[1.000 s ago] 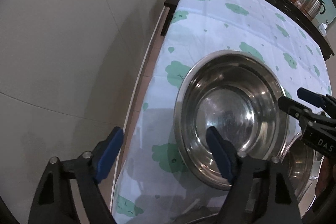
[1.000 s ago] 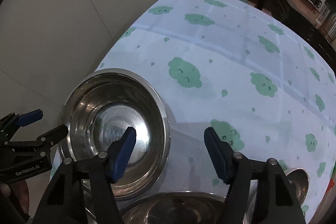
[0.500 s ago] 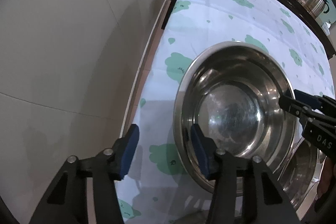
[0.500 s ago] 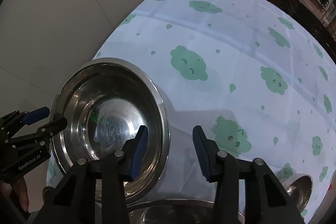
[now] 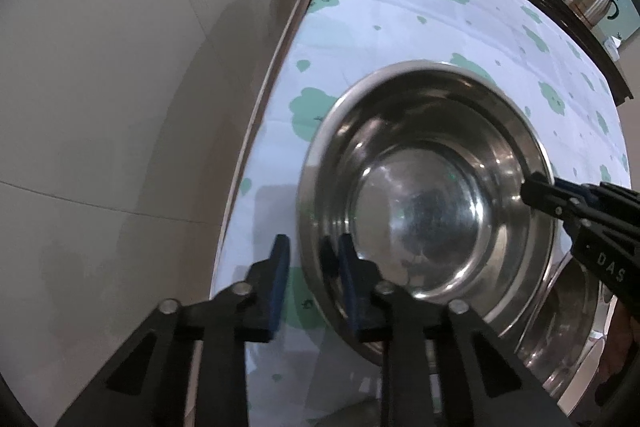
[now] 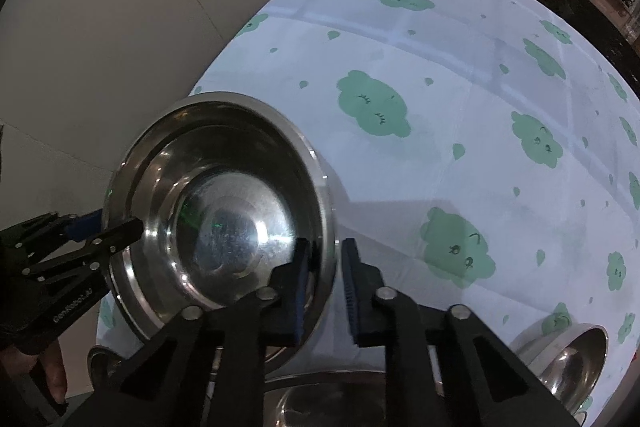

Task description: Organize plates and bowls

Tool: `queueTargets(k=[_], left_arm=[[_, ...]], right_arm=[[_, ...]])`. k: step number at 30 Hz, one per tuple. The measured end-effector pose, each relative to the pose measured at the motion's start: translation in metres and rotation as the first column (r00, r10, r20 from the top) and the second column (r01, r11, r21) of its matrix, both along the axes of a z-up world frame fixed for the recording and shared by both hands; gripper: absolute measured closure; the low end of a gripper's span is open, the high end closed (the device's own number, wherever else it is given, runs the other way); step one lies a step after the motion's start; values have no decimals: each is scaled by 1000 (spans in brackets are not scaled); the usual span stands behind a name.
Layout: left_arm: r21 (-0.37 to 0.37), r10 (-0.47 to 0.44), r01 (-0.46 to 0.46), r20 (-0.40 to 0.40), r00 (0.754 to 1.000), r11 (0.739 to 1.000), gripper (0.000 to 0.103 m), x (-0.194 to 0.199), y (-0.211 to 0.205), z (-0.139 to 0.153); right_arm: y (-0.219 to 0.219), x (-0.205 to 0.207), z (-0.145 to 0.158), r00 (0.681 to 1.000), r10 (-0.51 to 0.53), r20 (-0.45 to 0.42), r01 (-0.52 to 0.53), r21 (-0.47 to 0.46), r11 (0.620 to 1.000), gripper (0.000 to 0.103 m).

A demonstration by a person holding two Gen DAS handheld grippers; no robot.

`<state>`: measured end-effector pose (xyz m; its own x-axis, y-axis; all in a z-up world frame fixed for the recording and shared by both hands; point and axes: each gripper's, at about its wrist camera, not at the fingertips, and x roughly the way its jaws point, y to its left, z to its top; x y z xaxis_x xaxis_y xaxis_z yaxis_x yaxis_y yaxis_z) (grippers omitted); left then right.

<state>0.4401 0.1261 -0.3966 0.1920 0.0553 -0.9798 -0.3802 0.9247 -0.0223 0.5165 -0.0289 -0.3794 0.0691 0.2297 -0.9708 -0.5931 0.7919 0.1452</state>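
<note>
Left wrist view: the large steel bowl [image 5: 424, 203] sits on the cloud-print tablecloth [image 5: 400, 7], near the table's left edge. My left gripper [image 5: 310, 279] straddles the bowl's near-left rim, one blue pad outside the wall and one inside. Its jaws are closing, now nearly together, with the rim between them; I cannot tell whether the pads press the metal yet. My right gripper [image 5: 536, 189] enters from the right edge and pinches the bowl's opposite rim. A second steel bowl [image 5: 560, 331] lies just beside the large one at lower right, partly covered by it and by my right gripper's body.

Right wrist view: the large steel bowl [image 6: 216, 211] lies left of centre. My right gripper [image 6: 326, 283] is clamped on its right rim, narrowed to a slit with the rim in it. My left gripper [image 6: 120, 227] holds the far-left rim. A small bowl [image 6: 568, 359] stands at lower right, apart. Another bowl [image 6: 328, 399] at the bottom edge is mostly hidden behind my gripper's frame.
</note>
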Motion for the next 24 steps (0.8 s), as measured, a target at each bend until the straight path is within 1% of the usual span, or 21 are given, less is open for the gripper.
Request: queueTargets(k=[14,24], left_arm=[[8,-5,5,0,1000,1000,88,-1,-1,2],[17,4,-4,13,1000,1000,88,-9,0,15]], right_arm=[[2,1,1,1000,-4,-13,4,0,1000,89],[6,-1,14,1000,8,1,-8,8,1000,89]])
